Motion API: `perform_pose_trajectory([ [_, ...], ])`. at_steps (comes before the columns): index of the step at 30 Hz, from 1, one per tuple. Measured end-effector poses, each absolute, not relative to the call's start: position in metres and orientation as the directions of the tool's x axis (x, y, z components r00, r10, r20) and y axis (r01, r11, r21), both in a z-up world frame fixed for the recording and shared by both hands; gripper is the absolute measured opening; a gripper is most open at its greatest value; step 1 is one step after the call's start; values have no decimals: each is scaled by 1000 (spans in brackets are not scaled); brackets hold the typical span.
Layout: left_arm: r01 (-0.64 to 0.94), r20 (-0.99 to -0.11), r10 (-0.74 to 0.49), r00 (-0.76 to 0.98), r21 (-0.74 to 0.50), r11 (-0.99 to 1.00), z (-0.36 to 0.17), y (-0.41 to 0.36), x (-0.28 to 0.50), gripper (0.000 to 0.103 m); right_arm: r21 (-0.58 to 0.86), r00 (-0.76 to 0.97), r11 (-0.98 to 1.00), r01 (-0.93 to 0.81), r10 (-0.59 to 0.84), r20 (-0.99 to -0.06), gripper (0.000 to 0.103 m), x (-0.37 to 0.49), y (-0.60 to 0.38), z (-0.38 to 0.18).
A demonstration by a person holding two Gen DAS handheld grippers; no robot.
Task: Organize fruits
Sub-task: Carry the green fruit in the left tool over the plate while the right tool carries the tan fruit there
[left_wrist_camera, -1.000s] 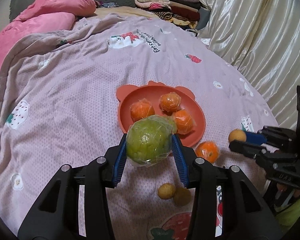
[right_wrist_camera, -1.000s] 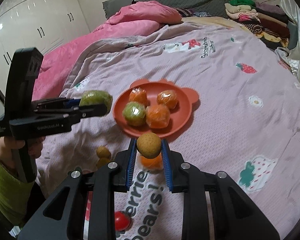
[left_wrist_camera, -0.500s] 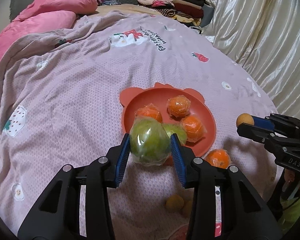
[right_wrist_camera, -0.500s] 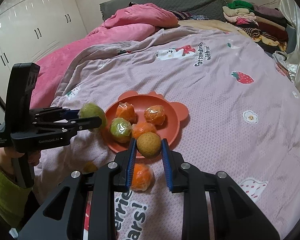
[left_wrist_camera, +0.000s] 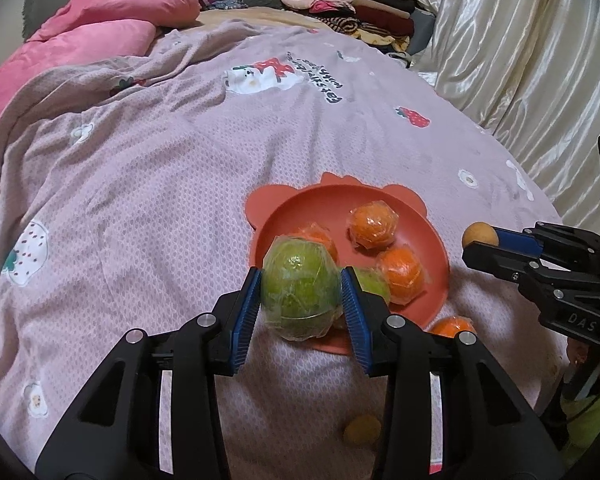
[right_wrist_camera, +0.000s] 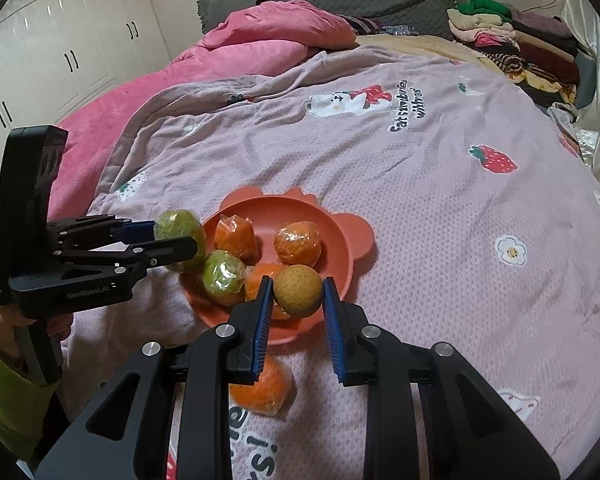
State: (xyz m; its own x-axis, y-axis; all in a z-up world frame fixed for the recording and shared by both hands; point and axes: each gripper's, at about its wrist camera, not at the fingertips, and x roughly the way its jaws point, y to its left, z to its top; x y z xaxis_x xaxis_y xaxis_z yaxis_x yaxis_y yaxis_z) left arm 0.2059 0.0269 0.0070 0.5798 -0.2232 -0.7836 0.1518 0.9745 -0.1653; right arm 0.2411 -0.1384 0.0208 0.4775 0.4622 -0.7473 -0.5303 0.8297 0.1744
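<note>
Both tongs advanced over plate. Left tongs clamp wrapped green fruit; right tongs clamp brown fruit. Risk: crowded plate below, slippery wrap; released fruit could roll off onto blanket.

Left wrist cam sits behind the left gripper, facing fwd and steeply down along its black fingers w/ blue ribbed pads, close over the orange-red bear-eared plastic plate. Right wrist cam does likewise behind the right gripper, close above the plate's near rim. Both share the plate, the lilac strawberry-print quilt, the folded clothes pile. Each cam also catches the other gripper at its frame edge.
</note>
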Motion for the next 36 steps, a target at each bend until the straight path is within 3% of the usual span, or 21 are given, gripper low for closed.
perform_pose_trajectory([
  [36,187,-797,-246,552,-169,968,-11,18,225,32,149,432,826,-544,428,-794,24,285,-115,-5],
])
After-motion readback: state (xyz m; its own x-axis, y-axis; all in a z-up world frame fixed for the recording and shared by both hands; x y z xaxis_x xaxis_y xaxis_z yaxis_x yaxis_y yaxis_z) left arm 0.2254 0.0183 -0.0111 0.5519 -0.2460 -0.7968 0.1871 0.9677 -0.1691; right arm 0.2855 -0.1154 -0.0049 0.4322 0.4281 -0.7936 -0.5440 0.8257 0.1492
